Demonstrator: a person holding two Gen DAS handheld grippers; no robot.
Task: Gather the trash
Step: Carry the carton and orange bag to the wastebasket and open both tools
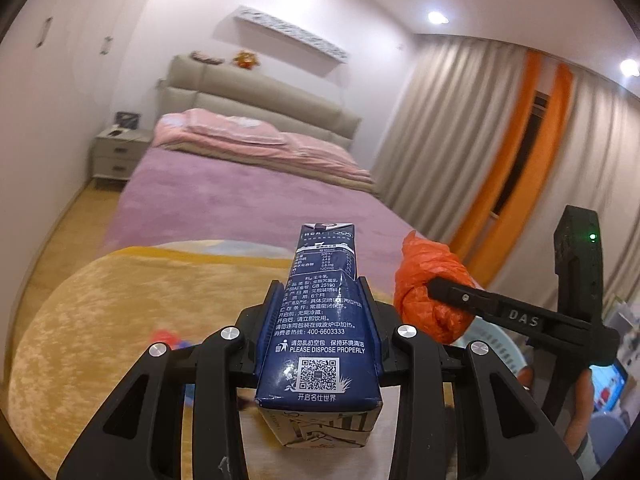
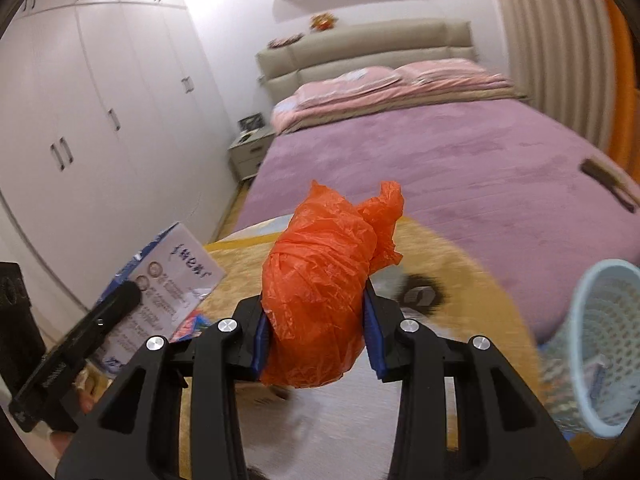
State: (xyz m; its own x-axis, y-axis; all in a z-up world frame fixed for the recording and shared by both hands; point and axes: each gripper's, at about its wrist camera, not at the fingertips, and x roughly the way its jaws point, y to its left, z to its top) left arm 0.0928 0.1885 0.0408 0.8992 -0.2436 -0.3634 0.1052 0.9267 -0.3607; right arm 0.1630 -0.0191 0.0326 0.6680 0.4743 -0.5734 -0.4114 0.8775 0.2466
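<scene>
A dark blue milk carton [image 1: 320, 320] with white print sits clamped between the pads of my left gripper [image 1: 322, 292], lifted above the yellow blanket. To its right hangs a crumpled orange plastic bag [image 1: 428, 296], held by my right gripper, seen from the side. In the right wrist view the orange bag [image 2: 320, 300] fills the gap of my right gripper [image 2: 316, 300], whose blue pads press its sides. The carton [image 2: 172, 280] shows at the left there, in the other gripper's black fingers [image 2: 116, 304]. A pale blue perforated basket [image 2: 600, 344] stands at the right edge.
A yellow blanket [image 1: 100, 320] lies at the foot of a purple bed [image 2: 420, 160] with pink bedding at the head. White wardrobes [image 2: 80, 120] line the left wall, with a nightstand [image 1: 118, 156] beside the bed. Small colourful scraps [image 1: 168, 338] lie on the blanket.
</scene>
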